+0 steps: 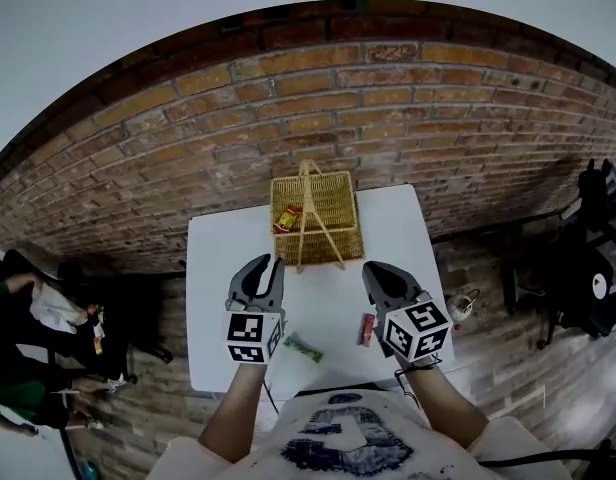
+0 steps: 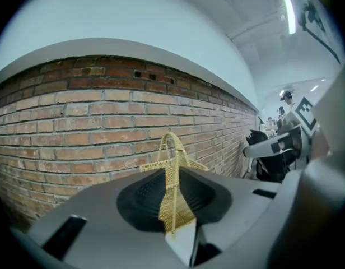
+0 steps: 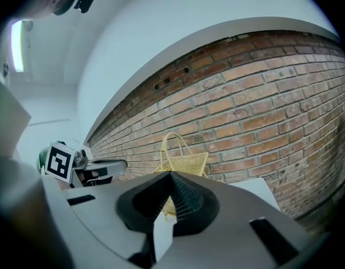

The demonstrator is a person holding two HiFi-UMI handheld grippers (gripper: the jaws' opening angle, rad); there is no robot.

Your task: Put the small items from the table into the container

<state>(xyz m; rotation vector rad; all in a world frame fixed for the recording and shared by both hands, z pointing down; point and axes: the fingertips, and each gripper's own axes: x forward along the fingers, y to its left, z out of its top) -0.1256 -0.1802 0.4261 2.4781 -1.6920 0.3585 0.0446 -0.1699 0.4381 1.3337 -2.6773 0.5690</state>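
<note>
A woven yellow basket [image 1: 328,213] with a tall handle stands at the table's far edge, with a red and yellow packet [image 1: 286,218] inside. A green packet [image 1: 303,349] and a red packet [image 1: 367,328] lie on the white table [image 1: 213,268] near its front. My left gripper [image 1: 266,265] hovers in front of the basket, open a little with nothing between its pads; the basket [image 2: 170,150] shows through the gap. My right gripper [image 1: 376,271] is shut and empty, to the right of the basket [image 3: 186,162].
A brick wall [image 1: 388,108] runs right behind the table. A person sits by bags on the floor at the left [image 1: 28,318]. Dark equipment [image 1: 588,268] stands at the right, and a small object [image 1: 460,306] lies on the wooden floor.
</note>
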